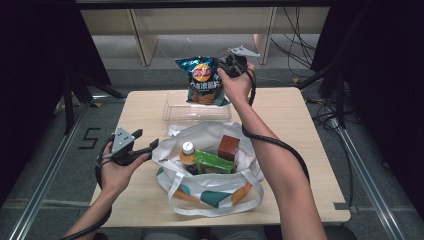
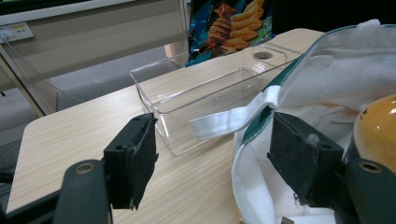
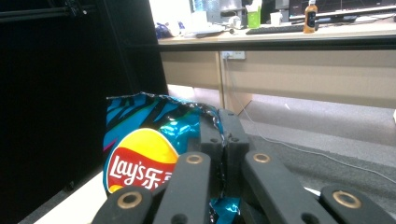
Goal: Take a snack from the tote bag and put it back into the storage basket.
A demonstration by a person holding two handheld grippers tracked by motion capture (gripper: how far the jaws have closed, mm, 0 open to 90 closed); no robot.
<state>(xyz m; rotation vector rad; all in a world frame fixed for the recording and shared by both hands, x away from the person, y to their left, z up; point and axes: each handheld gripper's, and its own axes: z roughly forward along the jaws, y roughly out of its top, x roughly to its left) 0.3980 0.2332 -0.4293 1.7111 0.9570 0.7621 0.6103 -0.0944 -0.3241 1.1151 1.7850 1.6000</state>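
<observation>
Holding 1 chip bag [image 1: 204, 80], R gripper [image 1: 223, 70]

Chip bag [image 2: 231, 25] cut off by top edge in left gripper view; orange bottle [image 2: 378, 130] cropped at right edge; bottle label in bag [image 1: 188, 156] too small to read.

The glossy teal crisp packet [image 1: 203, 80] with a red-and-yellow logo hangs upright (top edge pinched) above the clear plastic tub [image 1: 196, 113] at the table's far side.

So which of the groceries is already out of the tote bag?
The blue chip bag, pinched at its top edge by the right gripper above the clear bin. The bottle, green packet and brown box sit inside the tote bag.
</observation>
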